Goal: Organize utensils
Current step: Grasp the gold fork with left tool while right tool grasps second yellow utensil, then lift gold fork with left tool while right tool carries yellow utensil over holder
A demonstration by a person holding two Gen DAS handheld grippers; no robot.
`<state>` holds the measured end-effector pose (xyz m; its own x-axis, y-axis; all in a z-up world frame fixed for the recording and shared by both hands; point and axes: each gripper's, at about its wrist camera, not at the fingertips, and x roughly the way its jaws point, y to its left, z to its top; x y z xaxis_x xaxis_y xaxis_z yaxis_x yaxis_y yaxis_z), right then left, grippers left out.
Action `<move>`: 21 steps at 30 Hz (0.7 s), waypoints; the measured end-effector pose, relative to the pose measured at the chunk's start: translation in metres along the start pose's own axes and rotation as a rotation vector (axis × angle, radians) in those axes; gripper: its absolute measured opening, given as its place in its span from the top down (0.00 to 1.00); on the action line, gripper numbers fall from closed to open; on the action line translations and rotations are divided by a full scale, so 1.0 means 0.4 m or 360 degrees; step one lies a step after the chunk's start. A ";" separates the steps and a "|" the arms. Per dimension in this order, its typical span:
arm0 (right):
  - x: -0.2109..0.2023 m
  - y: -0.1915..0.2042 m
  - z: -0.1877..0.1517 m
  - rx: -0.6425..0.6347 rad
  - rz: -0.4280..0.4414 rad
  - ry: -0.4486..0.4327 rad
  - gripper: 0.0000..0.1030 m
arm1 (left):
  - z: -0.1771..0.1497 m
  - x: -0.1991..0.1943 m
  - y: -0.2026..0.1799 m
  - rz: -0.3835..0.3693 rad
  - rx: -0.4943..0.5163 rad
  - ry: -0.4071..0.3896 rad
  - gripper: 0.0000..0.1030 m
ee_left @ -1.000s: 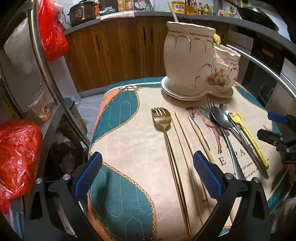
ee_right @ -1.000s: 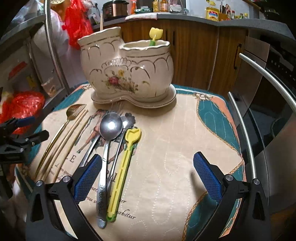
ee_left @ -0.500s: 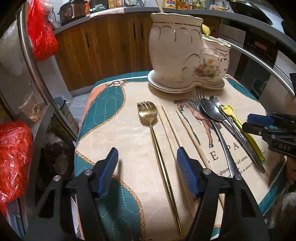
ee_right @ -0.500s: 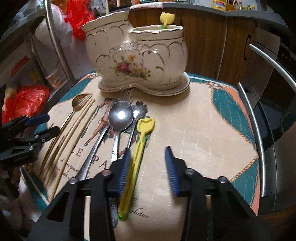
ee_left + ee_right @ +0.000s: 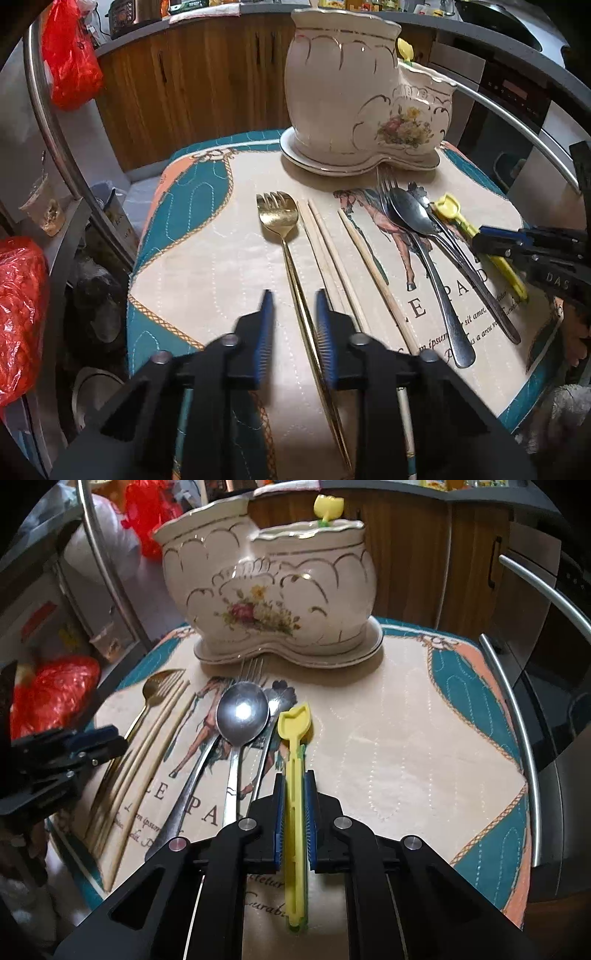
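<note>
A cream floral ceramic holder (image 5: pixel 343 92) (image 5: pixel 266 583) stands at the back of a quilted mat (image 5: pixel 406 738). In front of it lie a gold fork (image 5: pixel 277 218), wooden chopsticks (image 5: pixel 332 254), a steel spoon (image 5: pixel 242 712) and a steel fork (image 5: pixel 384 184). My left gripper (image 5: pixel 294 301) is closing around the gold fork's thin handle, and a gap still shows beside it. My right gripper (image 5: pixel 294 779) is closing too. Its blue pads touch both sides of the yellow tulip-headed utensil (image 5: pixel 293 723). A second yellow tulip stick (image 5: pixel 328 506) pokes out of the holder.
Red plastic bags (image 5: pixel 70 62) (image 5: pixel 18 314) hang and sit at the left. Curved metal rails (image 5: pixel 517 716) run along the mat's sides. Wooden cabinets (image 5: pixel 207 81) stand behind, and a plastic cup (image 5: pixel 44 210) sits on a low shelf at left.
Both grippers' jaws have gone from wide open to nearly shut, the left around the gold fork's handle, the right onto the yellow utensil. Both views tipped slightly downward.
</note>
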<state>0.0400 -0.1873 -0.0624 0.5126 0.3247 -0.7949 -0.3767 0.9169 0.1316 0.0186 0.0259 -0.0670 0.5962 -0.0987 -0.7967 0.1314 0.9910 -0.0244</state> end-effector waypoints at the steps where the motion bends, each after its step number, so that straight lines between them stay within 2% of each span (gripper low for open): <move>1: -0.002 -0.002 0.000 0.0002 0.0003 -0.0001 0.89 | 0.000 0.004 -0.003 -0.0004 0.0005 0.0010 0.86; 8: -0.003 -0.011 -0.004 0.0019 0.0013 -0.0008 0.89 | 0.013 0.026 -0.017 0.0048 0.0019 0.0013 0.87; 11: -0.010 -0.017 -0.005 0.0026 0.0014 -0.0023 0.89 | 0.015 0.029 -0.022 0.0075 0.0032 0.0006 0.90; 21: -0.040 -0.024 0.003 0.0036 0.0033 -0.0110 0.89 | 0.005 0.006 0.017 0.0024 -0.0087 -0.0076 0.94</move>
<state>0.0365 -0.2012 -0.0501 0.5570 0.3581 -0.7494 -0.3708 0.9146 0.1614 0.0227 0.0321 -0.0679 0.6353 -0.0864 -0.7674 0.0793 0.9958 -0.0465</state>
